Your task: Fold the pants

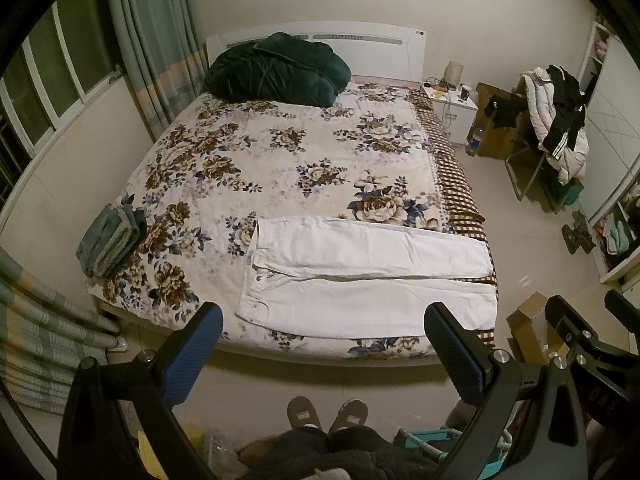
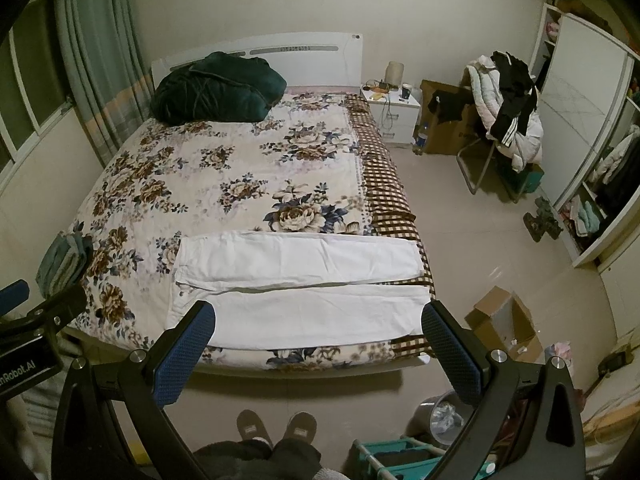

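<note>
Nearest, the left gripper (image 1: pixel 322 354) and right gripper (image 2: pixel 318 350) hang above the floor short of the bed, jaws spread wide and holding nothing, their blue ribbed pads (image 1: pixel 192 356) set on black fingers; the person's grey slippers (image 2: pixel 276 426) stand below; beyond, the white pants (image 1: pixel 360 276) lie flat along the near edge of the bed (image 1: pixel 280 148), waist to the left, both legs stretched rightward with a narrow gap between them; folding looks not yet begun, so the next move likely calls for pinching one leg and waist edge to lay leg over leg; the cloth looks stiff, smooth cotton; farther off lie a floral quilt (image 2: pixel 200 184), folded grey-blue towels (image 1: pixel 110 242) and a plush dark-green blanket (image 1: pixel 276 68)
</note>
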`<action>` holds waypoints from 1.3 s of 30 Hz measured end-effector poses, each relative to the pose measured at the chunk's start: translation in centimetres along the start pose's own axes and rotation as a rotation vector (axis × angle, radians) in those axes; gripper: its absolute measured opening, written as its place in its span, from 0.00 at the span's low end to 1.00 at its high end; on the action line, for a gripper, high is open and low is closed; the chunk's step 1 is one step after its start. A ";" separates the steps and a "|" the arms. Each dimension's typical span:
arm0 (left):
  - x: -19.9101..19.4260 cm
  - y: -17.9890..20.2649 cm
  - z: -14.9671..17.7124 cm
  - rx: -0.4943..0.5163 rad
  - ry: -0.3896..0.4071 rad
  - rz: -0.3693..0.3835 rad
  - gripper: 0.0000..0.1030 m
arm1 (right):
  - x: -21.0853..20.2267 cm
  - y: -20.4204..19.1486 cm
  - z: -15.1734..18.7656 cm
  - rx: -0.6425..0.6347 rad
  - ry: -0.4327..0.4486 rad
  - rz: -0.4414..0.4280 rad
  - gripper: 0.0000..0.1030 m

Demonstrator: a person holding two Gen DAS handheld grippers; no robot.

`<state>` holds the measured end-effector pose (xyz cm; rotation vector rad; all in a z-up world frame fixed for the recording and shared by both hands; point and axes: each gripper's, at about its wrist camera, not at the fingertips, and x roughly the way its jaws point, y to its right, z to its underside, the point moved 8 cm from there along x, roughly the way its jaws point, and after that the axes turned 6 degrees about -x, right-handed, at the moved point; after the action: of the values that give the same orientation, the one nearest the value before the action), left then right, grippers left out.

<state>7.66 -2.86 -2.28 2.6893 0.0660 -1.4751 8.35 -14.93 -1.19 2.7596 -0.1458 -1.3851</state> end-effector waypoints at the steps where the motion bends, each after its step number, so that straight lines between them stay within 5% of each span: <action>1: 0.2 -0.2 0.2 -0.004 0.000 -0.007 1.00 | 0.2 0.2 -0.1 0.004 -0.003 0.001 1.00; 6: 5.0 -0.4 -0.6 -0.047 -0.006 -0.077 1.00 | 6.4 2.9 -0.1 0.046 -0.035 0.013 1.00; 17: 25.1 -1.3 -5.3 -0.089 -0.142 -0.228 1.00 | 28.4 9.0 -4.8 0.146 -0.131 0.124 1.00; 25: 45.3 -2.1 -7.7 -0.199 -0.408 -0.244 1.00 | 51.7 11.9 -7.1 0.370 -0.329 0.083 1.00; 32: 62.4 -3.0 -7.2 -0.453 -0.664 -0.234 1.00 | 72.9 15.8 -3.3 0.634 -0.559 0.067 1.00; 39: 73.2 -2.3 -5.9 -0.602 -0.796 -0.267 1.00 | 84.0 18.1 0.7 0.793 -0.670 0.088 1.00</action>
<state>51.76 0.09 -60.92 1.5545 0.7008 -2.0616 56.62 -41.85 -67.03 2.5381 -1.0194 -2.6047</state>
